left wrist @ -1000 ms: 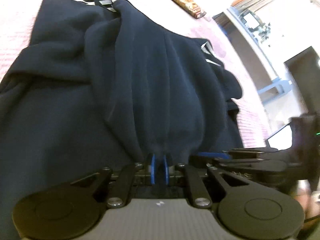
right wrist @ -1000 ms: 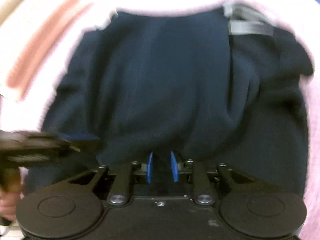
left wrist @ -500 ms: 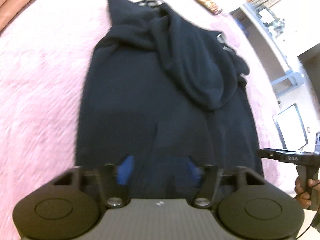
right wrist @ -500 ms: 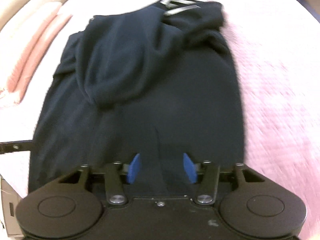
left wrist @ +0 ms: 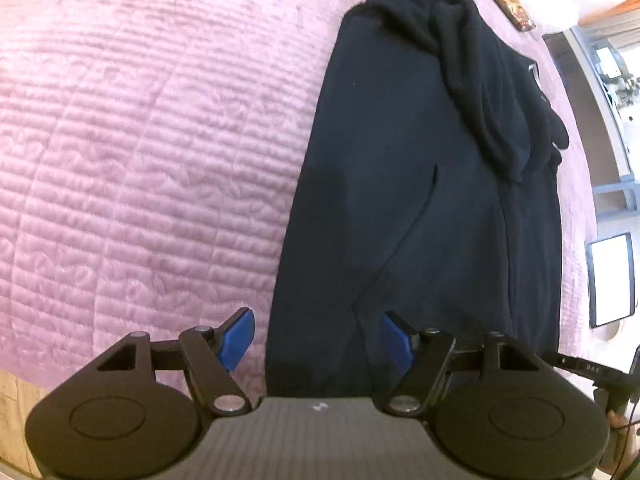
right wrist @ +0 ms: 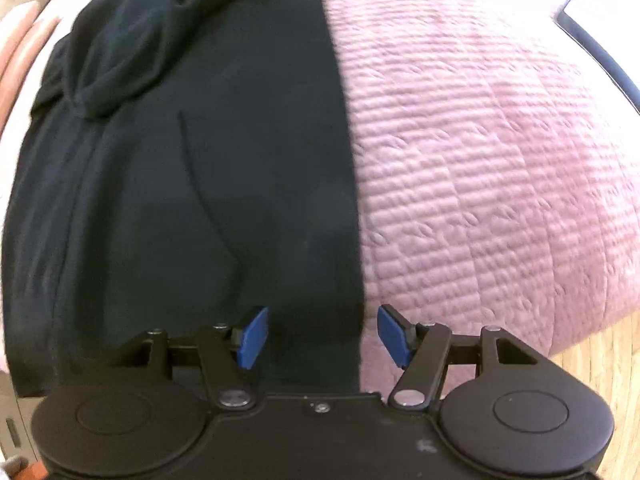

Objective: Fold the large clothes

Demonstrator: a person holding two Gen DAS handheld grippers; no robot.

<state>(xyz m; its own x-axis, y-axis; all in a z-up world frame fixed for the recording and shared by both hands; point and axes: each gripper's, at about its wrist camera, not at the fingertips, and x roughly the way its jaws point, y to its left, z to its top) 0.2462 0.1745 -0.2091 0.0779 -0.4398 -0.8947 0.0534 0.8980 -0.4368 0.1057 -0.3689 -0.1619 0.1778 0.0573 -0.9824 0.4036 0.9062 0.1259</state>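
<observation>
A dark navy hooded garment (left wrist: 420, 184) lies lengthwise on a pink quilted bedspread (left wrist: 152, 152), its sleeves and hood bunched at the far end (left wrist: 472, 80). My left gripper (left wrist: 318, 338) is open and empty, above the garment's near left corner. In the right wrist view the same garment (right wrist: 192, 184) fills the left half, with the pink bedspread (right wrist: 480, 152) to its right. My right gripper (right wrist: 322, 334) is open and empty, straddling the garment's near right edge.
A snack packet (left wrist: 508, 0) lies on the bed's far end. A white screen (left wrist: 610, 280) stands at the right beside the bed. Wooden floor (right wrist: 600, 364) shows past the bed's near right edge. The other gripper's handle (left wrist: 592, 372) is at the lower right.
Both grippers were shut on the garment a second ago; both have opened, let it go and pulled back toward its near edge. The garment now lies flat.
</observation>
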